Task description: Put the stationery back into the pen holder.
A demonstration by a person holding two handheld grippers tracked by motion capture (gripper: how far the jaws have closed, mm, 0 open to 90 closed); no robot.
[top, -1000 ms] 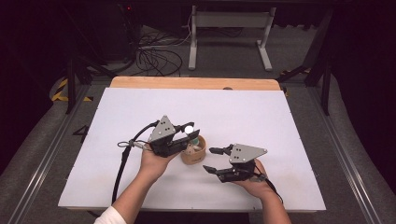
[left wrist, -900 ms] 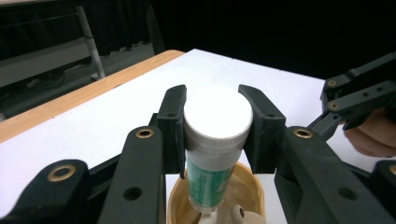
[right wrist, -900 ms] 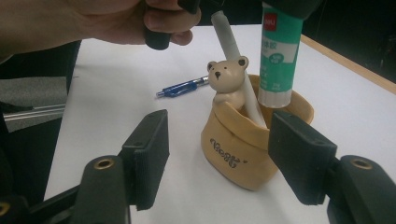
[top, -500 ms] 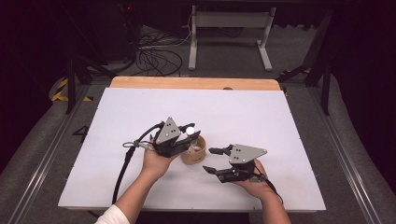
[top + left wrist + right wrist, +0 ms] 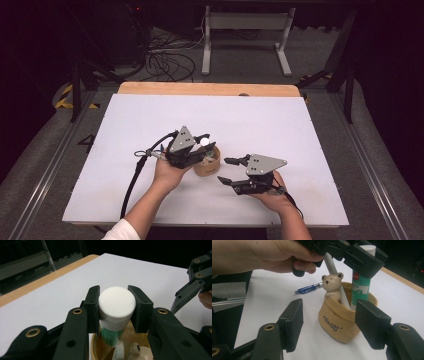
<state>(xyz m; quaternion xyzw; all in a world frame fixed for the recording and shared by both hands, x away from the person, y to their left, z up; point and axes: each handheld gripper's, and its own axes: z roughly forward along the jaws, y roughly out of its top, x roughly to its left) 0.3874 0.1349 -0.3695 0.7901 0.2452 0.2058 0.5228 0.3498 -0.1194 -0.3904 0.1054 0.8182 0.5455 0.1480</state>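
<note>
Over the pen holder point(image 5: 342, 317), the left gripper point(image 5: 117, 305) clenched a glue stick point(image 5: 116, 307), while the right gripper point(image 5: 329, 322) beside the holder gaped, grasping nothing.

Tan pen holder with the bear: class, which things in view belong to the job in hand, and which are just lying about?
In the job:
- left gripper, shut on the white-capped green glue stick
- tan bear-topped pen holder, which the stick stands in
- right gripper, open beside the holder

Lying about:
- blue pen on the white table
- white pen in the holder
</note>
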